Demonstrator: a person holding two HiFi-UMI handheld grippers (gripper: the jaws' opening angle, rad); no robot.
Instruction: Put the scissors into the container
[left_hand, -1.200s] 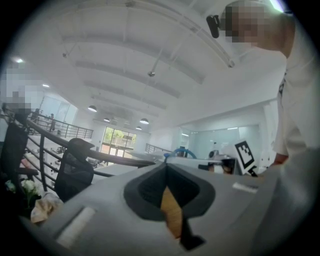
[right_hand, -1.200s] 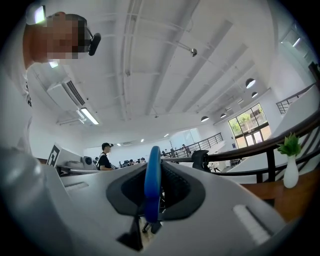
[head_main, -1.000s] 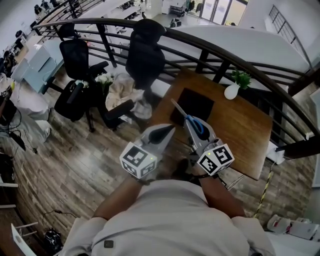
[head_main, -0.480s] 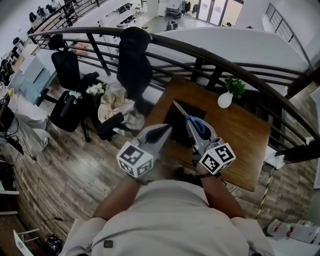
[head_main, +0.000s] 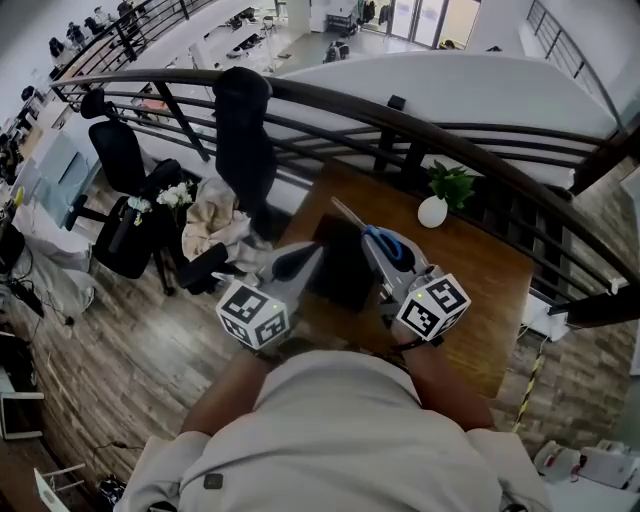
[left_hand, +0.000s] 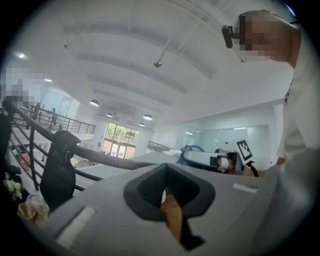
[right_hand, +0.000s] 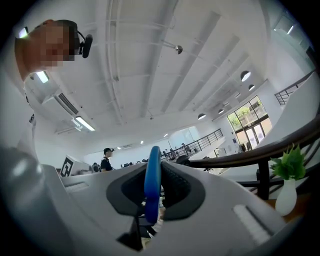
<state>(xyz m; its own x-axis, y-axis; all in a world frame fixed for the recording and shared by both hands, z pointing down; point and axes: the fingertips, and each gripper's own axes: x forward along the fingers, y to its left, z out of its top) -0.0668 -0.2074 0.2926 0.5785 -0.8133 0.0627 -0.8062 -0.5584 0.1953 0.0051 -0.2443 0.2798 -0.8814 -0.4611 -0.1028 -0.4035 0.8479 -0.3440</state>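
Wooden floor and two office chairs (head_main: 243, 130) fill the left side, behind a dark curved railing (head_main: 400, 125). Right of the chairs, at the near left edge of the table (head_main: 480, 290), hangs the left gripper (head_main: 300, 258). Its jaws are drawn together and nothing is between them.

Just to its right a dark flat box lies on the table, and I take it to be the container (head_main: 345, 275). Next comes the right gripper (head_main: 375, 255), clenched on the blue handle of the scissors (head_main: 388, 245). The scissors are in the air, over the right edge of the container, with the blades pointing to the far left. On the far right of the table stands a white vase (head_main: 433, 211) with a green plant.

The hold is only on the thin handle loop, so I think the long blades may swing down or the scissors may slip out. The blade tips could also catch the container wall and push it toward the table edge. A wide swing to the right could hit the vase.
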